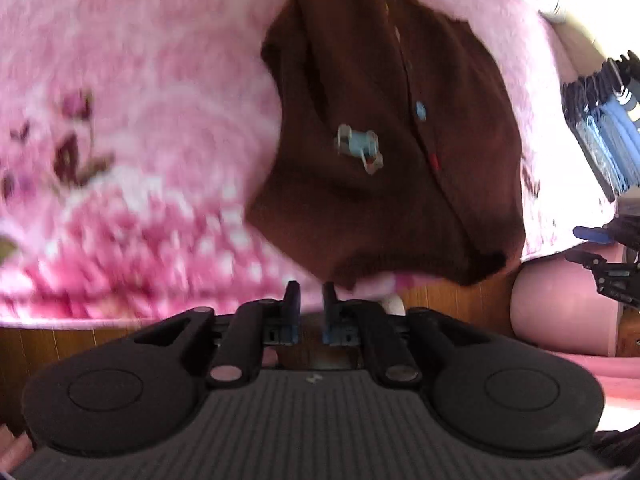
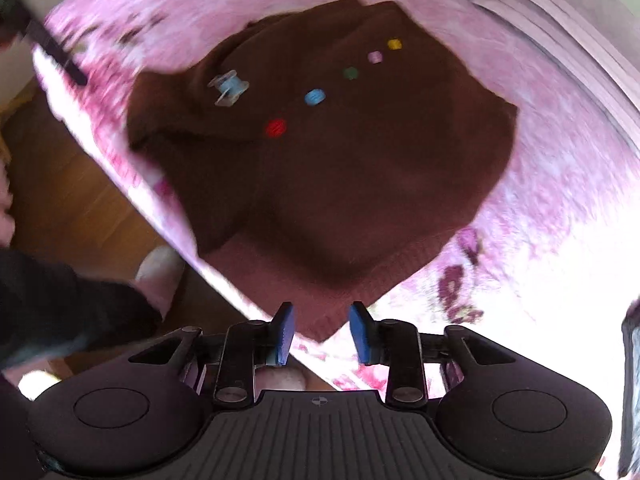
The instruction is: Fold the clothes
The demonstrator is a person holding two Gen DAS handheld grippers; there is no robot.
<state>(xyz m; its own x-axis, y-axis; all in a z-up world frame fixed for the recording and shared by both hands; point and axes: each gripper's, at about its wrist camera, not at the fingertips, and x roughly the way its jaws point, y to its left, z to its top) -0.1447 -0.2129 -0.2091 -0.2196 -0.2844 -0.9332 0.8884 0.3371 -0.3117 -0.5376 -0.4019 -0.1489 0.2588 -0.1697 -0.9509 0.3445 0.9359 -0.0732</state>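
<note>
A brown knitted cardigan [image 1: 384, 152] lies folded on a pink flowered blanket [image 1: 132, 120]. It has a row of coloured buttons [image 2: 314, 97] and a pale blue spool patch [image 2: 228, 87]. My left gripper [image 1: 310, 294] hovers just short of the cardigan's near hem at the blanket's edge. Its blue fingers stand a narrow gap apart with nothing between them. My right gripper [image 2: 323, 322] is open wider above the cardigan's [image 2: 340, 180] near ribbed corner. That corner shows between its blue pads [image 2: 286, 330], and the pads do not press on it.
The blanket [image 2: 560, 184] ends at a bed edge, with wooden floor [image 2: 76, 200] beyond. A dark sleeve [image 2: 60, 300] and a pale slipper [image 2: 160, 268] are at lower left. Hanging clothes [image 1: 604, 136] and a pink rounded object [image 1: 560, 304] stand on the right.
</note>
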